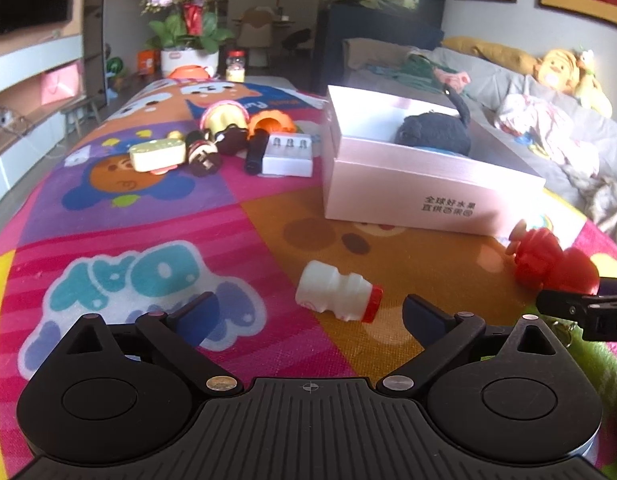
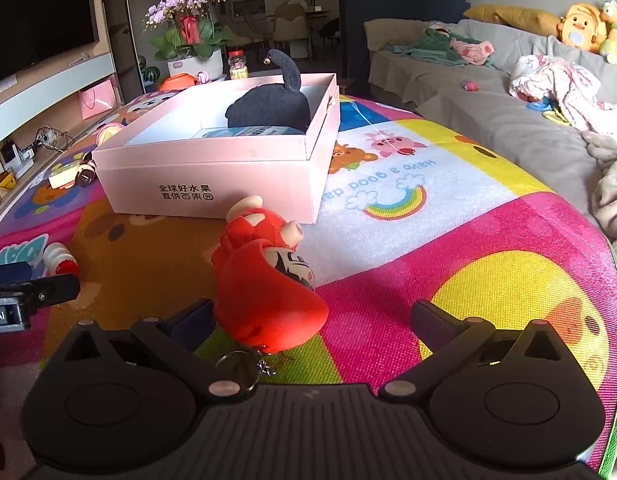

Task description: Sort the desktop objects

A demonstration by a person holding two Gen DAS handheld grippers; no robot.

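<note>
Standing wide apart and grasping nothing, the jaws of the left gripper (image 1: 310,318) are framing a small white bottle (image 1: 336,291) with a red cap, which is lying on its side on the colourful mat (image 1: 156,216) covering the worktop, just above the gap between the fingertips at the lower middle of the left wrist view. Its long axis is running roughly across the frame, base pointing left and cap pointing right, slightly downward, so the jaws would be closing along its length unless the wrist is turned. The right gripper (image 2: 312,314) is likewise spread and released, with a red plush keyring toy (image 2: 264,284) lying between its fingers, leaning close to the left one in the lower middle of the right wrist view; no pad is pressing on it as far as I can tell. Beyond both, the pink box (image 1: 420,184) is sitting open at centre right, already holding a dark plush toy (image 1: 436,130). A cluster of small toys (image 1: 212,144) is waiting at upper left. The left hand is judged nearer the bottle, the right nearer the red toy.
</note>
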